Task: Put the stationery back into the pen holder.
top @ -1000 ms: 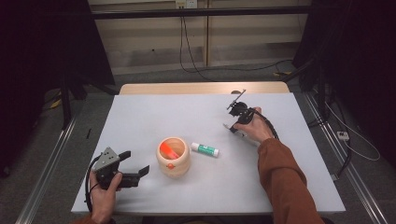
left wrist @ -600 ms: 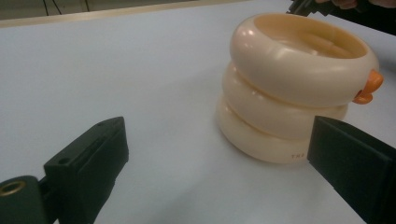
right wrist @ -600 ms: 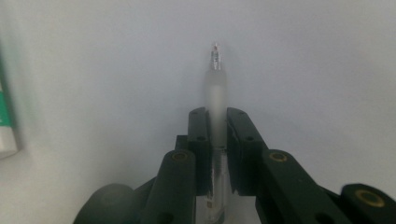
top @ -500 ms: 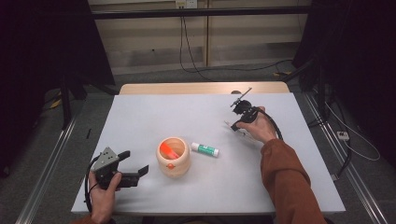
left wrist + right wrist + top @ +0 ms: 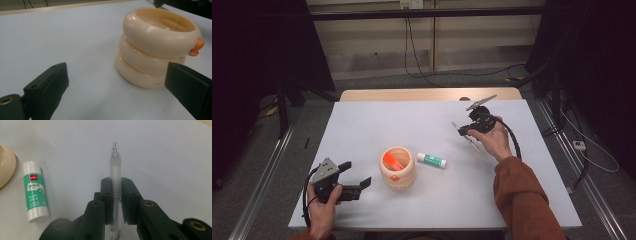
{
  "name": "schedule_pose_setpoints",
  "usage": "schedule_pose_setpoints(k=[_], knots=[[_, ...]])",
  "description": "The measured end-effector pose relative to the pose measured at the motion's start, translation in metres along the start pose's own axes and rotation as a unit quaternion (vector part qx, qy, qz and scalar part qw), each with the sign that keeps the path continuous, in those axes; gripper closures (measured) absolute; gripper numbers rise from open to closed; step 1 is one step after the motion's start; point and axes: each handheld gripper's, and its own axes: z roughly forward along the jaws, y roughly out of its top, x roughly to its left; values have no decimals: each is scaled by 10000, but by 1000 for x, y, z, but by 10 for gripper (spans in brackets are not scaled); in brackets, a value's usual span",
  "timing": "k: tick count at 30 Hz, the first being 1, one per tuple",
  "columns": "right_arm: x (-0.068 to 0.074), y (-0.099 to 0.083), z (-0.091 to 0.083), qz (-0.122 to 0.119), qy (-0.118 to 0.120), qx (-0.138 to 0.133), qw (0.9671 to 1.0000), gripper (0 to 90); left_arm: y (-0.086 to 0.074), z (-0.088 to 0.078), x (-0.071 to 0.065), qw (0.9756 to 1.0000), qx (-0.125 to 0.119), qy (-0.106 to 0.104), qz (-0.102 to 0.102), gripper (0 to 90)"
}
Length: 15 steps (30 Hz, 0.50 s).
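Between my right gripper's (image 5: 115, 195) two black pads, at the bottom centre of the right gripper view, sits a frosted, translucent pen (image 5: 115, 170), clamped along its barrel. Its clear tip points up toward the middle of the frame, well past the pads, and its lower end runs down out of sight between the jaw arms. To the lower left of that view a green-and-white glue stick (image 5: 35, 195) lies flat on the white table (image 5: 162, 157), apart from the jaws.

From the high view, I see my right gripper (image 5: 464, 131) right of centre, lifted over the table, with the pen (image 5: 471, 142) slanting down toward the lower right under my hand. The glue stick (image 5: 431, 160) lies near the middle, just right of a cream ringed pot (image 5: 397, 167) holding something orange.

At the lower left, my left gripper (image 5: 357, 175) rests low with its jaws spread wide and nothing between them. In the left gripper view the pot (image 5: 155, 47) stands ahead, toward the right jaw, not touched.
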Motion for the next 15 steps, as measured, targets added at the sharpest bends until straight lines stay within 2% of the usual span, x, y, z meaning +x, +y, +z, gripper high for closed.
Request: schedule_pose_setpoints(k=[7,12,15], knots=[[3,-9,-4,53,84,-320,9994,811,0,0,0,10000,19,6,6,51],[3,-14,-6,9,57,-514,9987,810,0,0,-1,10000,21,-9,-5,51],[5,-19,-7,35,184,-675,9975,810,0,0,-1,10000,6,-2,-9,51]])
